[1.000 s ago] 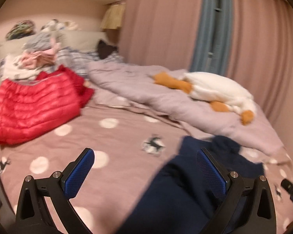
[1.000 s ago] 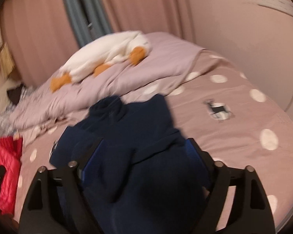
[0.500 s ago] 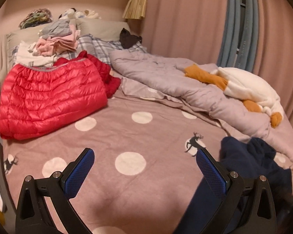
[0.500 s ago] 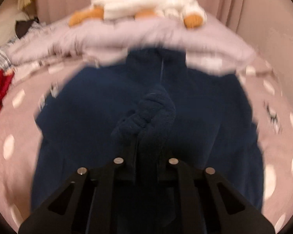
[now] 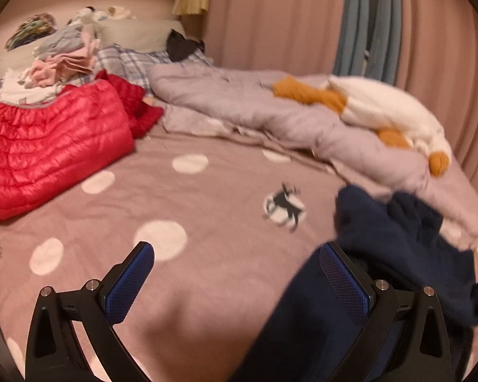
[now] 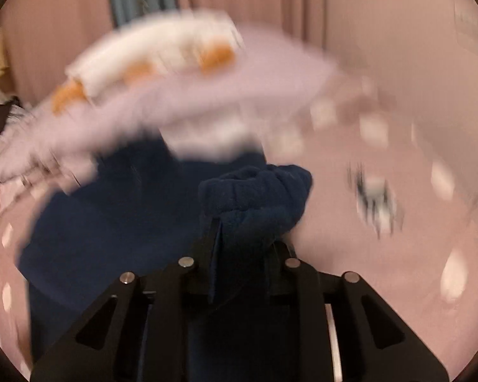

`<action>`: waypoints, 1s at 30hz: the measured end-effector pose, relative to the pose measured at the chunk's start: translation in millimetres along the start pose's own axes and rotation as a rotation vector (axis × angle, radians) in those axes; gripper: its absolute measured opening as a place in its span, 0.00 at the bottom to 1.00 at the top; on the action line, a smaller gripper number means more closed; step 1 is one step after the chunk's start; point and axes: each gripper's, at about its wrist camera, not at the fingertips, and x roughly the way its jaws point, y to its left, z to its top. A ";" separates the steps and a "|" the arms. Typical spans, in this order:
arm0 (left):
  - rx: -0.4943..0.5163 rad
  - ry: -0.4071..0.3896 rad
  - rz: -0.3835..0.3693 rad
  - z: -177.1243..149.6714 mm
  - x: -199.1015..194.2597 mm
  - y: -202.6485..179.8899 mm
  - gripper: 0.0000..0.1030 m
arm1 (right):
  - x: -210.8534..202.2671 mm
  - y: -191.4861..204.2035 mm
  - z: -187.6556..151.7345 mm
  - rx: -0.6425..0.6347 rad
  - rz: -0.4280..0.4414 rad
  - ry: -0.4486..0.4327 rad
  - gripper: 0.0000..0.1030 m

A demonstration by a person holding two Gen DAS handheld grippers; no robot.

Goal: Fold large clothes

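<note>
- The right tongs are clamped on a bunched fold of the navy fleece, which bulges up between the fingers.
- The left tongs stand wide apart, gripping nothing; the right finger lies against the fleece, the left over bare bed.
- The fleece lies rumpled on the dotted pink bed, at the foot of a lilac duvet.
- A plush goose rests on the duvet.
- A red puffer jacket lies well apart at the far left, with a stack of folded clothes behind it.
- The right view is badly blurred.
</note>
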 end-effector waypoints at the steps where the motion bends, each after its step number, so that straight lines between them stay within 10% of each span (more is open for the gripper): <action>1: 0.011 0.014 -0.003 -1.1 2.3 -3.6 1.00 | 4.7 -11.8 -6.7 0.031 0.017 0.019 0.40; 3: 0.024 0.034 -0.032 1.1 4.6 -12.5 1.00 | -7.9 -17.7 -4.9 0.047 -0.007 -0.014 0.62; 10: 0.172 -0.038 -0.123 13.5 7.0 -74.8 0.88 | -79.7 -11.1 13.9 -0.025 0.038 -0.253 0.59; 12: 0.265 0.049 -0.089 1.1 29.9 -96.2 0.58 | -63.5 -12.5 4.3 -0.034 0.083 -0.187 0.22; 14: 0.334 0.143 -0.093 -23.1 55.3 -106.1 0.55 | -22.6 -18.2 -10.7 -0.008 0.080 -0.043 0.15; 20: 0.267 0.254 -0.106 -30.0 70.0 -86.8 0.54 | 0.1 -25.5 -32.8 -0.028 0.055 0.006 0.12; 26: 0.322 0.101 -0.107 -32.0 49.4 -90.6 0.54 | -27.9 -24.1 -22.7 0.025 0.067 -0.086 0.20; 30: 0.322 0.230 -0.143 -45.7 84.4 -90.8 0.58 | 10.0 -35.9 -47.9 0.045 0.047 0.043 0.17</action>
